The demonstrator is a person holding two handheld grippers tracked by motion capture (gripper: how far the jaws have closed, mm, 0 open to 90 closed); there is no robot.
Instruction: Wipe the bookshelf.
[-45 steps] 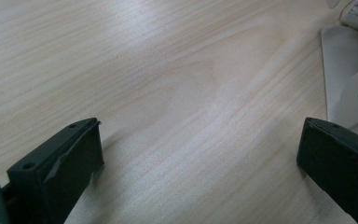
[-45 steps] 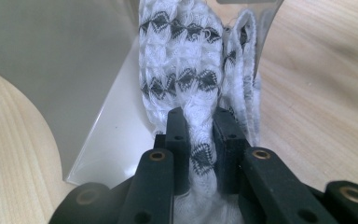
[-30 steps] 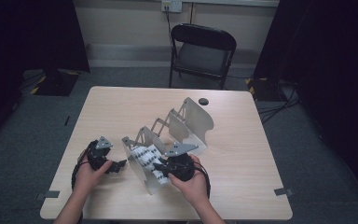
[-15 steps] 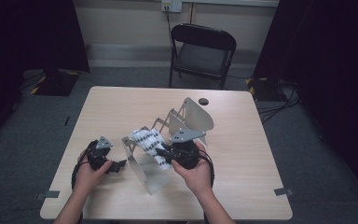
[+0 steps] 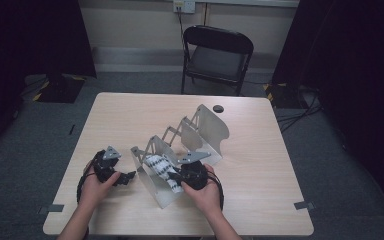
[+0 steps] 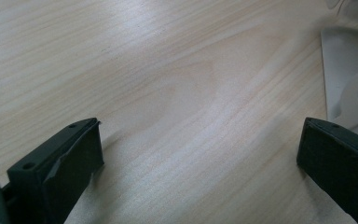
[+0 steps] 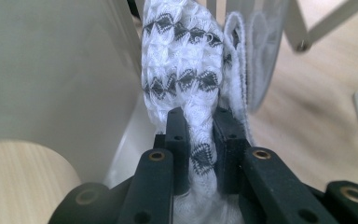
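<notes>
While its two black jaws press from both sides on a white knitted cloth with grey zigzag bands [image 7: 186, 88], the right tool [image 7: 199, 133] grips that cloth firmly at the lower middle of the right gripper view. From the high view, the right tool [image 5: 177, 178] sits just below the frame's centre, and the cloth [image 5: 161, 167] lies in the nearest slot of a pale grey metal folding rack with upright plates [image 5: 200, 131], between two of its plates. One pale plate of the rack [image 7: 56, 70] rises at the left of the right gripper view, touching the cloth's side. To the left of the rack, the left tool [image 5: 129, 176] rests on the light wooden desk [image 5: 260, 165] with its jaws spread wide and nothing between them; bare wood grain [image 6: 191, 93] shows between them in the left gripper view, and the rack's base [image 6: 349, 70] stands at the upper right there.
</notes>
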